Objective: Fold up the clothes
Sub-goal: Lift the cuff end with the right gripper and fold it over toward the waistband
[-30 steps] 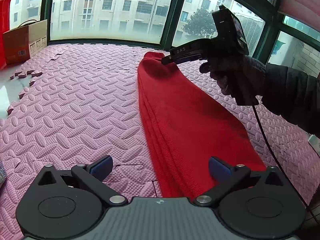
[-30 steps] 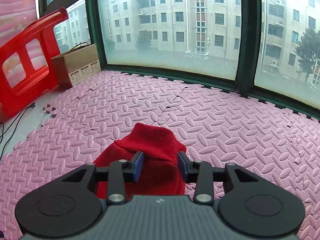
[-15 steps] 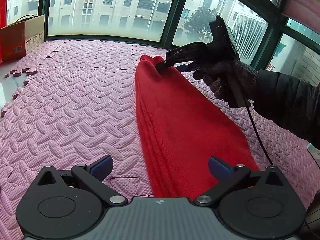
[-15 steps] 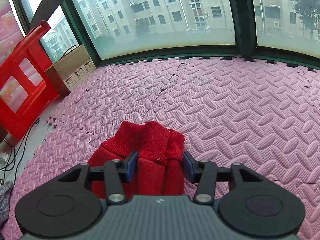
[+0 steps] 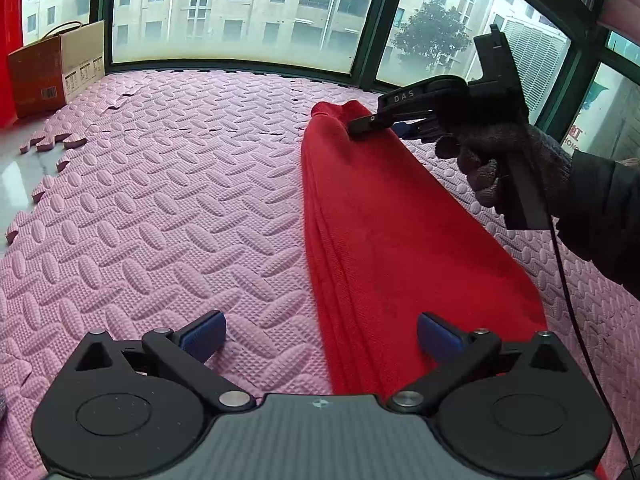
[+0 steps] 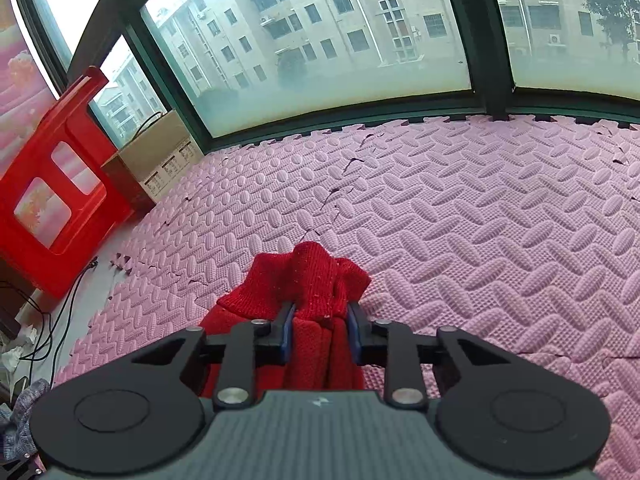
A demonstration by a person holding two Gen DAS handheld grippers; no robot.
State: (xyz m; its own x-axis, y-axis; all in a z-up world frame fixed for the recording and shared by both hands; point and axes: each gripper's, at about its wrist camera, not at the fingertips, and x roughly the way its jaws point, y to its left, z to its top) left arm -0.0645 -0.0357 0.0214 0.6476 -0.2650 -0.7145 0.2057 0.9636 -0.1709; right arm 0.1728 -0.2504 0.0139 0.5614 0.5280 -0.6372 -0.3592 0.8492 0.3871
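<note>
Pinching the bunched far end of the red garment (image 6: 316, 280) on pink mat (image 6: 460, 220): right gripper (image 6: 320, 330), jaws just closed; left gripper (image 5: 320, 332) wide, holding nothing.

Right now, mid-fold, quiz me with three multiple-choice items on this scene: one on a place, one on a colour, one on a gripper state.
1. Where does the cardboard box stand?
A. by the window
B. on the garment
C. in a hand

2. What colour is the garment?
A. blue
B. red
C. grey

3. What is the right gripper doing?
A. hanging open above the mat
B. clamping the garment's far end
C. holding a cable

Answers:
1 A, it sits under the glass beside the red stool.
2 B, red knit on the pink mat.
3 B, its jaws have just closed, bunching the fabric.
</note>
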